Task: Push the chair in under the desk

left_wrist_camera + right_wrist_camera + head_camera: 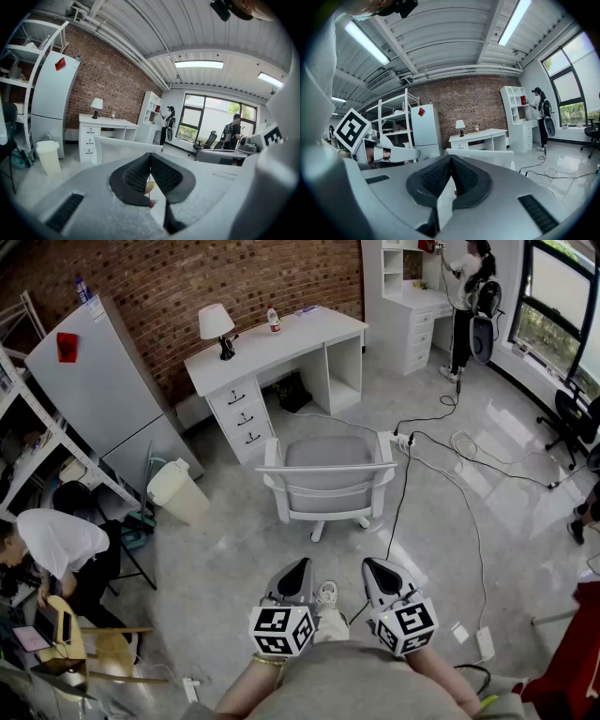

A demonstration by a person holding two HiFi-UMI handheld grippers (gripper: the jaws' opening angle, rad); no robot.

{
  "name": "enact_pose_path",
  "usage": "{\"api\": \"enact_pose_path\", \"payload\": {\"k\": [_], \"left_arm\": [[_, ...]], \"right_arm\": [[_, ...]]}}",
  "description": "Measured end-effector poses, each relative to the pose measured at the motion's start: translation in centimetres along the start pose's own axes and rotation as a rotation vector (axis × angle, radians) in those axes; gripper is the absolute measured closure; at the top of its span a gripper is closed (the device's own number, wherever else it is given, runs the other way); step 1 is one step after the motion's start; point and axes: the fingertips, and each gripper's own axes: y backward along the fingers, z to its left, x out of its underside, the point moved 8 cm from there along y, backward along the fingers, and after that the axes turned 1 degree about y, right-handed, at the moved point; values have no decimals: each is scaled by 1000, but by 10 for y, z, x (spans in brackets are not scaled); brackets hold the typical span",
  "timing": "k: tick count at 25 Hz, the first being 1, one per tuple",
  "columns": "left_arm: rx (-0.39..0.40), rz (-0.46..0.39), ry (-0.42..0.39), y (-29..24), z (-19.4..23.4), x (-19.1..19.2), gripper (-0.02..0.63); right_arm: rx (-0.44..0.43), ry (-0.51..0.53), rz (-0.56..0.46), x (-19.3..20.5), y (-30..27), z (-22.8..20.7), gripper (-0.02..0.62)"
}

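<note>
A white swivel chair [328,474] with a grey seat stands on the floor, pulled well out from the white desk [281,348], its backrest toward me. The desk carries a lamp [217,329] and a bottle [273,321]. My left gripper [303,565] and right gripper [372,565] hover side by side short of the chair back, both shut and empty, not touching it. In the left gripper view the chair's back [126,149] shows just past the shut jaws [150,157]; in the right gripper view the chair back [487,157] lies beyond the shut jaws [451,159].
A white bin [175,489] stands left of the chair. A power strip [401,441] and cables [469,521] trail across the floor at the right. A grey fridge [103,390] and shelving stand at left, where a person [56,545] bends over. Another person [469,296] stands at the far desk.
</note>
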Motion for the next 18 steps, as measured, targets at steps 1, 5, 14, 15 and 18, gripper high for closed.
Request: {"api": "enact_pose_path", "payload": {"k": [1, 5, 14, 15, 18], "left_arm": [[-4, -2, 3, -2, -1, 0, 595], [-10, -7, 13, -9, -2, -1, 595], [-10, -10, 18, -19, 0, -6, 595], [-11, -10, 20, -20, 1, -6, 595], [-20, -10, 19, -22, 3, -7, 595]], "right_arm": [[-2, 1, 1, 0, -1, -2, 588], [-6, 2, 2, -3, -5, -10, 588], [-5, -8, 5, -4, -13, -20, 588], [-8, -7, 6, -4, -14, -21, 588], [-13, -7, 0, -4, -17, -22, 588]]}}
